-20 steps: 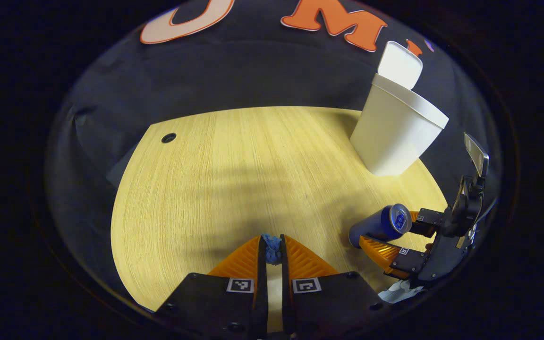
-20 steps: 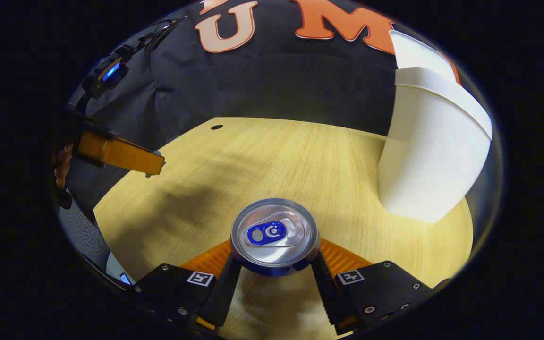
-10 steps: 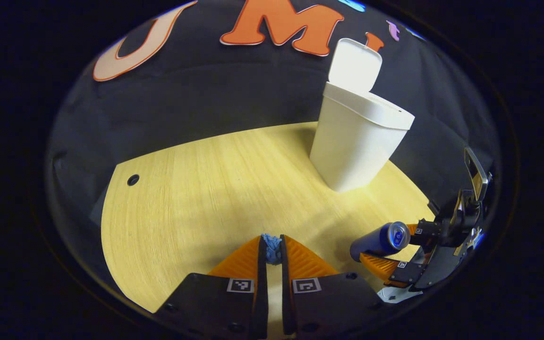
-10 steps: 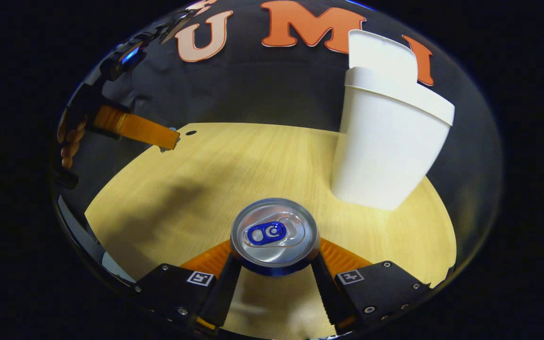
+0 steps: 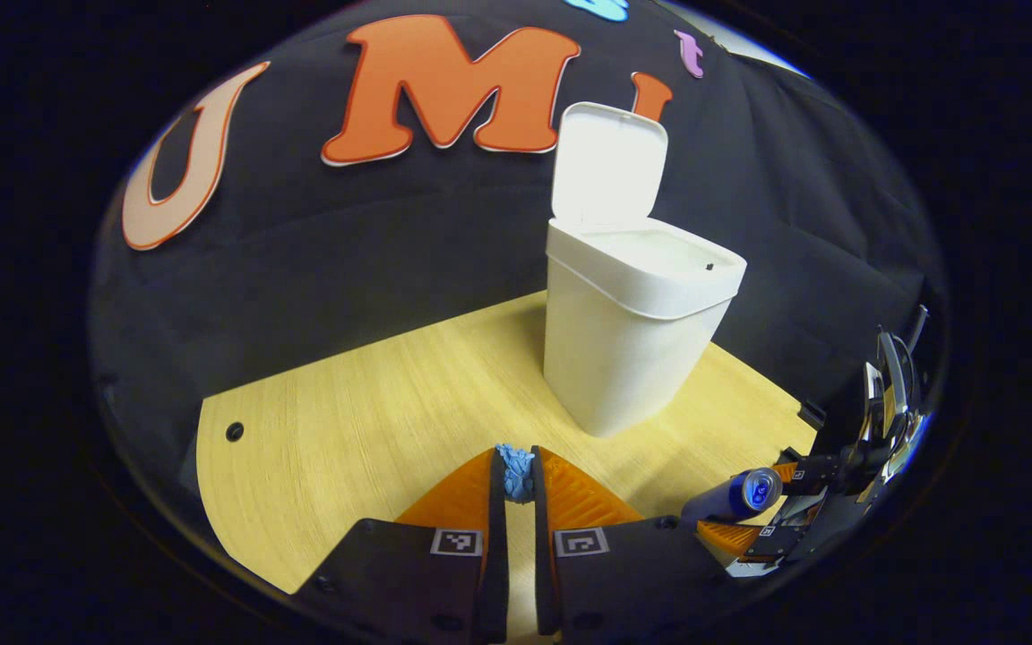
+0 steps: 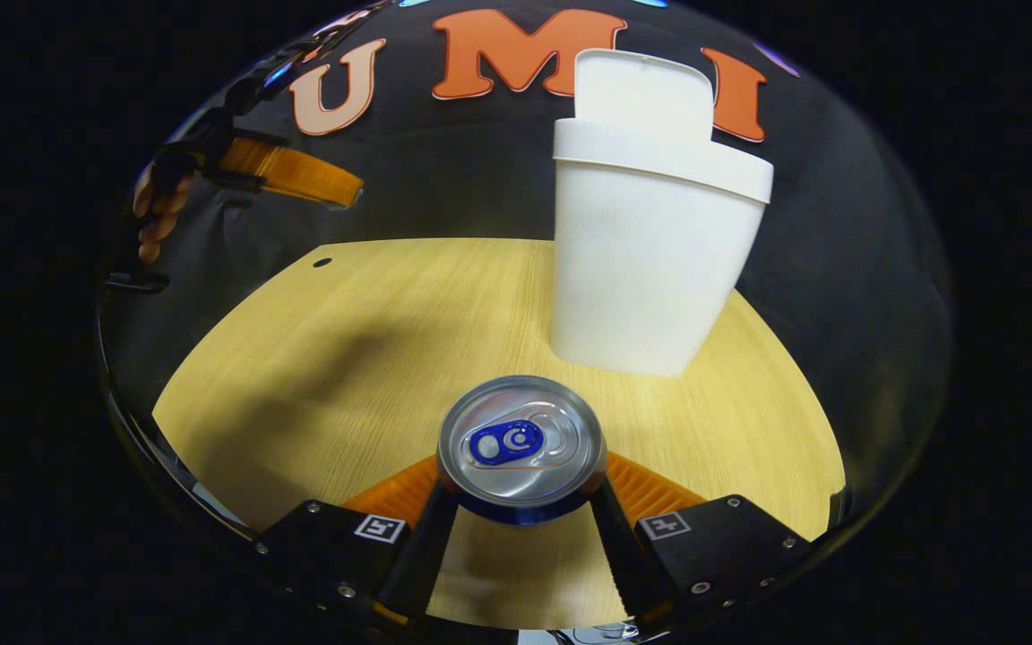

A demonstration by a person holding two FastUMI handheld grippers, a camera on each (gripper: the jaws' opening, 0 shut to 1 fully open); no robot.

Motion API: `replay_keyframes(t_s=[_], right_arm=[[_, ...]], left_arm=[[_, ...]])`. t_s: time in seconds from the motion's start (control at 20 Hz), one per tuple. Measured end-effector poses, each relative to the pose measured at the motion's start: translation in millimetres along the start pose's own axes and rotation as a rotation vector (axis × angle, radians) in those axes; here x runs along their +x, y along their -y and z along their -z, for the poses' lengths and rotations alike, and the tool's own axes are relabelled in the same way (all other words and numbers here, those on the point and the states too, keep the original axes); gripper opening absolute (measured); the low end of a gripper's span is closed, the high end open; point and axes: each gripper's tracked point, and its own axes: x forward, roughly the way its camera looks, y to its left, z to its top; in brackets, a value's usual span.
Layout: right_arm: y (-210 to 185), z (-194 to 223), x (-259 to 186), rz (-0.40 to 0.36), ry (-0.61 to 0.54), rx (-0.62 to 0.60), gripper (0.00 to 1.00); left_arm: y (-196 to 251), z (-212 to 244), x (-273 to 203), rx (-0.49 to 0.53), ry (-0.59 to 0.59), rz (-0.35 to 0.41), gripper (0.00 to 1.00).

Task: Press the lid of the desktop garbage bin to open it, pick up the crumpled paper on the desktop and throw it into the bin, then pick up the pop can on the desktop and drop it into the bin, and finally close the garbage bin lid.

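Bin (image 5: 628, 358) stands lid-up, ahead of left tool (image 5: 517, 475) clamped on crumpled paper (image 5: 515, 469); right tool (image 6: 520, 502) clamped on can (image 6: 521, 448) — bin ahead too.

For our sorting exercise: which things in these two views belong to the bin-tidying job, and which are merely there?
Belong to the job:
- garbage bin, lid open
- crumpled paper, in the left gripper
- pop can, in the right gripper

Merely there:
- wooden desktop
- cable hole in the desktop

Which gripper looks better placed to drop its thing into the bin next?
Left, probably. The left gripper holds the crumpled paper, which goes first, facing the bin with its lid up.
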Motion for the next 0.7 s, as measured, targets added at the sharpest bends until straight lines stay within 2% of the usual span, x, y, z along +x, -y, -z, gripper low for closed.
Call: replay_keyframes(t_s=[0.2, 0.4, 0.65, 0.7], right_arm=[[21, 1, -5, 0.017, 0.004, 0.019, 0.80], [41, 4, -8, 0.036, 0.005, 0.044, 0.79], [65, 7, -8, 0.053, -0.004, 0.064, 0.80], [70, 8, -8, 0.052, -0.009, 0.065, 0.84]], left_arm=[[26, -36, 12, 0.051, 0.083, 0.020, 0.15], [42, -74, 29, 0.076, 0.180, 0.015, 0.17], [59, -129, 43, 0.051, 0.307, 0.028, 0.15], [64, -138, 46, 0.050, 0.331, 0.031, 0.15]])
